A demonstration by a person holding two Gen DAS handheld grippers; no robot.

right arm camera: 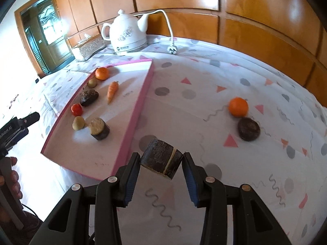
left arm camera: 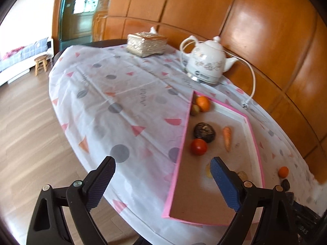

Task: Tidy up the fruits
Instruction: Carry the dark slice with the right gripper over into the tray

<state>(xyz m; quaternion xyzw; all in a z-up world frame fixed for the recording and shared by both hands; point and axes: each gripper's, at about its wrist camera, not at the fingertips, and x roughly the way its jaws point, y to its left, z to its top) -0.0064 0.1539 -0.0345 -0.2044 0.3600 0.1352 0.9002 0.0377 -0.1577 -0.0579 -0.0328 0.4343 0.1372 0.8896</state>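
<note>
The right gripper (right arm camera: 161, 164) holds a dark cut fruit piece (right arm camera: 161, 161) between its jaws, right of the pink tray (right arm camera: 130, 120). The left gripper (left arm camera: 162, 183) (jaws wide, holding nothing) hangs over the bench (left arm camera: 122, 94) at the tray's near-left edge.

**Hidden, cropped, blurred**

In the left wrist view the right finger of the left gripper (left arm camera: 162, 180) covers part of the pink-edged tray (left arm camera: 177, 169) and of a yellow item (left arm camera: 208, 170) in it. A dark lump (left arm camera: 285, 184) at lower right is too blurred to identify. In the right wrist view the frame's left edge crops a hand (right arm camera: 11, 178).
</note>
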